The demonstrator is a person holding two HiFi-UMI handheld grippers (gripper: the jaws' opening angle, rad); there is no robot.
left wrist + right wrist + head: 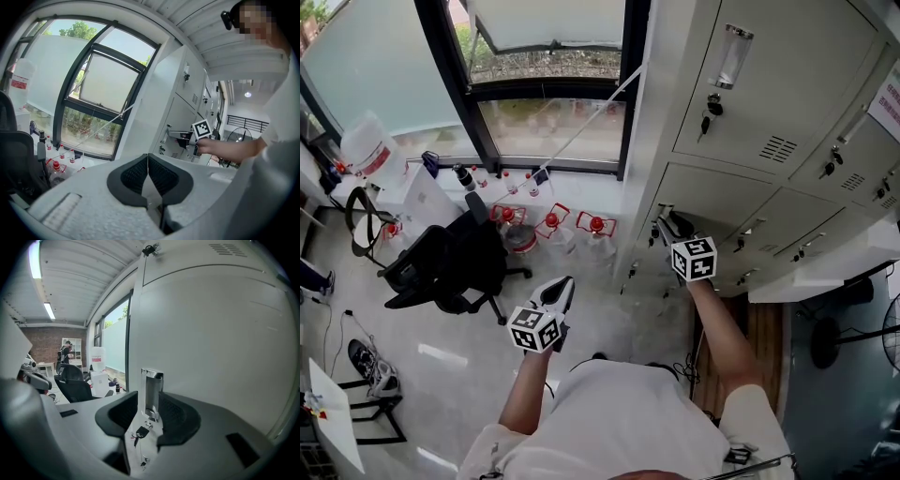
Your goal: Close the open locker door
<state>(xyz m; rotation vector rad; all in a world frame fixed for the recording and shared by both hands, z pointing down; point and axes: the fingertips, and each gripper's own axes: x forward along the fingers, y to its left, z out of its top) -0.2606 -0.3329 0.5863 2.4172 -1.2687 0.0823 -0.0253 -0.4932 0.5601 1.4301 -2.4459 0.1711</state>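
A tall grey locker bank is filling the right side of the room, and a dark-framed window is standing just beside its left corner. The pale glossy floor is carrying a black office chair near its left edge, with a big clear jug sitting beyond the chair. Red-capped bottles are lining the floor's edge under the window. The locker door is facing the right gripper closely, looking about level with its neighbours. This gripper's jaws are standing apart, framing the door's recessed handle and a hanging key. The left gripper is hovering over the floor, well apart from the lockers, its jaws pressing together on nothing.
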